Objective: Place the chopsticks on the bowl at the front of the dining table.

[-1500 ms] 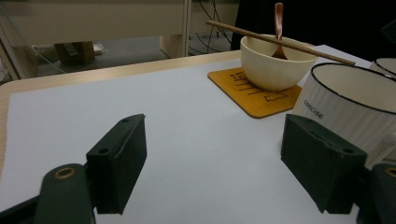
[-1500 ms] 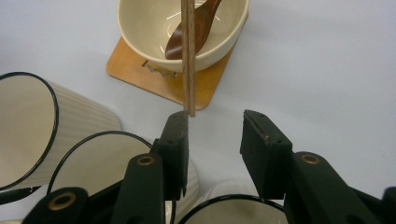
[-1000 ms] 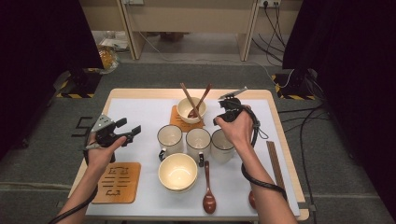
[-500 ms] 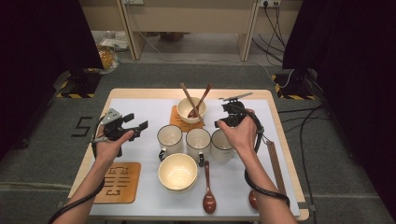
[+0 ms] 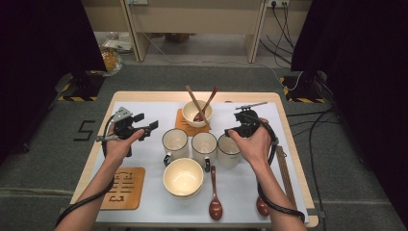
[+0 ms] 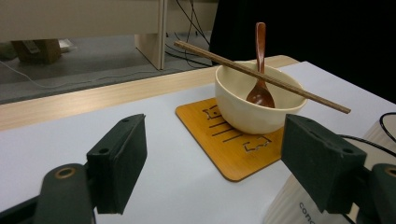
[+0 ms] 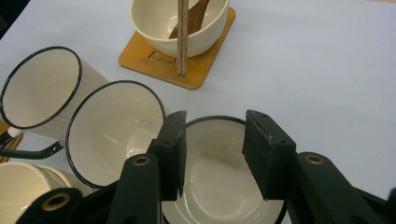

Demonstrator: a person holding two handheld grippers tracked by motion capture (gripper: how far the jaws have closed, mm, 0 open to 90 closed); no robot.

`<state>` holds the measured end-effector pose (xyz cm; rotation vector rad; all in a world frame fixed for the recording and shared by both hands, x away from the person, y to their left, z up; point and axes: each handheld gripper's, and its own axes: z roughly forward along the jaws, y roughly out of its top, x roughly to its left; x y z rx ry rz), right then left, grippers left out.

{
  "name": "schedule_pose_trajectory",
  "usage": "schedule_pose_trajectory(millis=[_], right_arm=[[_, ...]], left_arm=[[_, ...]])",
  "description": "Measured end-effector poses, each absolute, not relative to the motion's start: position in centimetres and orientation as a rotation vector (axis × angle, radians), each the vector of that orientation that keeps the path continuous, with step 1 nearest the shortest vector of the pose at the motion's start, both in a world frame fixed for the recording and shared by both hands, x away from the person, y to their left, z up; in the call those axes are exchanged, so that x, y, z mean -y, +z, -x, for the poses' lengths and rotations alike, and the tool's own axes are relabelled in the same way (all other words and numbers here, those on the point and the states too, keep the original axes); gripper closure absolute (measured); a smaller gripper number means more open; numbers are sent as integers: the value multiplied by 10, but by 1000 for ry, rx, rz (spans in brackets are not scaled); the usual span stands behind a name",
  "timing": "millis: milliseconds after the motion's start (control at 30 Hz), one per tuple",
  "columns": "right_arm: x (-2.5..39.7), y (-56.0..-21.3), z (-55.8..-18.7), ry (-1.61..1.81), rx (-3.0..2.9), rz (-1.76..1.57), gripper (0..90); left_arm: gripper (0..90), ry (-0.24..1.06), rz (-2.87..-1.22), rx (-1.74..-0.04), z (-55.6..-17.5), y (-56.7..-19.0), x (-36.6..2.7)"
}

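High view: right gripper poised over the rightmost mug; left gripper beside the row. Left gripper view: jaws wide apart, facing the bowl. Right gripper view: jaws parted, apparently straddling the mug's far rim; next, closing demands alignment.

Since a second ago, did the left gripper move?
Yes. The left gripper went forward and inward across the table, from near the left edge toward the left mug in the high view.
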<state>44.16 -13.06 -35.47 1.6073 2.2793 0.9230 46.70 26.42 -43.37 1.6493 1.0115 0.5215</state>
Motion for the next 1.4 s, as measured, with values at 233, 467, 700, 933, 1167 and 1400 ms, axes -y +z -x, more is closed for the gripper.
schedule_pose_trajectory(millis=[233,467,700,933,1167,1400], right_arm=[[137,-355,-432,936,-2266,-1599,590],[144,-353,-424,952,-2251,-1591,589],[150,-353,-411,979,-2234,-1590,588],[159,-355,-398,993,-2222,-1580,588],[166,-359,-390,1002,-2208,-1588,587],[170,-365,-384,1005,-2203,-1601,585]], left_arm=[[224,519,-1655,-998,-474,-430,-256],[225,518,-1653,-990,-481,-427,-249],[225,511,-1661,-985,-487,-428,-241],[226,510,-1667,-979,-494,-429,-233],[226,510,-1666,-971,-497,-426,-227],[226,515,-1668,-970,-500,-423,-226]])
